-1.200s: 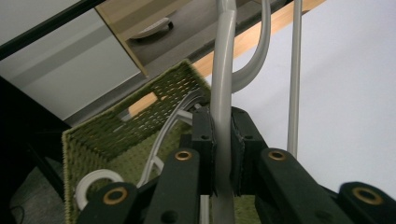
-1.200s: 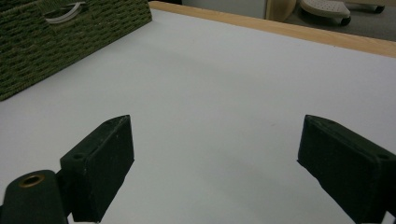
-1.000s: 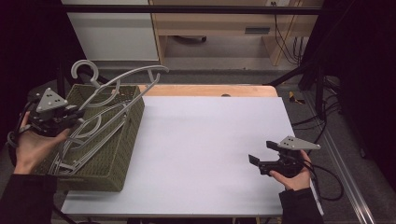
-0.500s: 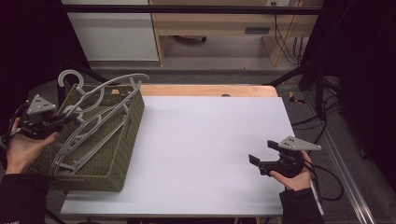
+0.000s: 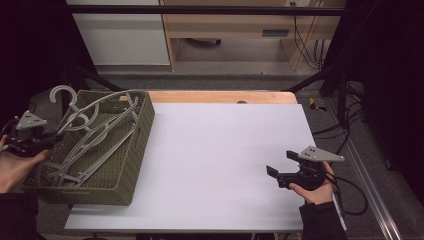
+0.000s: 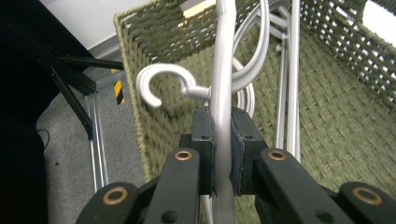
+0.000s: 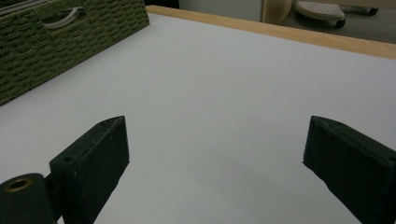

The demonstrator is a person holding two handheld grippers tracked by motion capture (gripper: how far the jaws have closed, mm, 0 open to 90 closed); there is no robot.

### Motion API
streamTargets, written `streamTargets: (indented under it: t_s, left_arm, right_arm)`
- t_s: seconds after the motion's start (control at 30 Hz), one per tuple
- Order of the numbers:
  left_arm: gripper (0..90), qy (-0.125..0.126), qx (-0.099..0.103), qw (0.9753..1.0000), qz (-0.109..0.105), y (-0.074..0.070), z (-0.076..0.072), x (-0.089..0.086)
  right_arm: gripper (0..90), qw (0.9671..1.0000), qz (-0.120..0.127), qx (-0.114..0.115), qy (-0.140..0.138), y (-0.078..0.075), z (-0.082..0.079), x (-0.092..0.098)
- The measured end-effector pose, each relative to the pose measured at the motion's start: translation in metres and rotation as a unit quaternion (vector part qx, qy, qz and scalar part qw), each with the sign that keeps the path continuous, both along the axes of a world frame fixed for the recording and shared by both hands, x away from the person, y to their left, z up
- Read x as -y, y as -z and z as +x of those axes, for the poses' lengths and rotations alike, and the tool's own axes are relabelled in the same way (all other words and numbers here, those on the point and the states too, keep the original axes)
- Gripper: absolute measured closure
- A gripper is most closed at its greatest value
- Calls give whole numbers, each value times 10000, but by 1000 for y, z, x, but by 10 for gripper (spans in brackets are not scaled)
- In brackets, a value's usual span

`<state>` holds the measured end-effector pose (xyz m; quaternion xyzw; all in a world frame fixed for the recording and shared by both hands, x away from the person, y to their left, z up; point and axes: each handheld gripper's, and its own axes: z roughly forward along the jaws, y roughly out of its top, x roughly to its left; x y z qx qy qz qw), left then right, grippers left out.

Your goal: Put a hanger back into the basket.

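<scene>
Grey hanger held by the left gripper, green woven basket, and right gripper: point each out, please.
grey hanger [image 6: 221,79], left gripper view, on its bar above the shut jaws.
green woven basket [image 5: 131,165], high view, on its right wall.
right gripper [image 7: 215,172], right gripper view, midway between its open jaws.

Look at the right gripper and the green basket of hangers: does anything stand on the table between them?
Nothing visible does. The right gripper, jaws wide open, faces the woven basket across bare white table. The left gripper is shut on a grey hanger over the basket.
</scene>
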<state>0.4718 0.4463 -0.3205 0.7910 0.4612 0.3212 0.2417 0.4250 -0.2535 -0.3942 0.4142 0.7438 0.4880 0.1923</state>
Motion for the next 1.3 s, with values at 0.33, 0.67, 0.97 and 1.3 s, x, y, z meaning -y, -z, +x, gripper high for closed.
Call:
streamTargets:
  t_s: [0.33,0.67,0.97,1.3]
  left_arm:
    - [814,12,-367,9993,48,17,9,12]
    - [812,-248,-977,9940,-418,45,23,10]
    - [768,-447,-1119,9923,-276,57,28,11]
    - [562,-431,-510,9971,-368,40,15,20]
  right_arm:
    - [70,10000,5,-5,-3,0,0,0]
    - [67,10000,-13,-9,-25,0,0,-1]
    - [64,10000,-22,-16,-11,1,0,-1]
    - [59,10000,-28,13,-6,1,-1,-1]
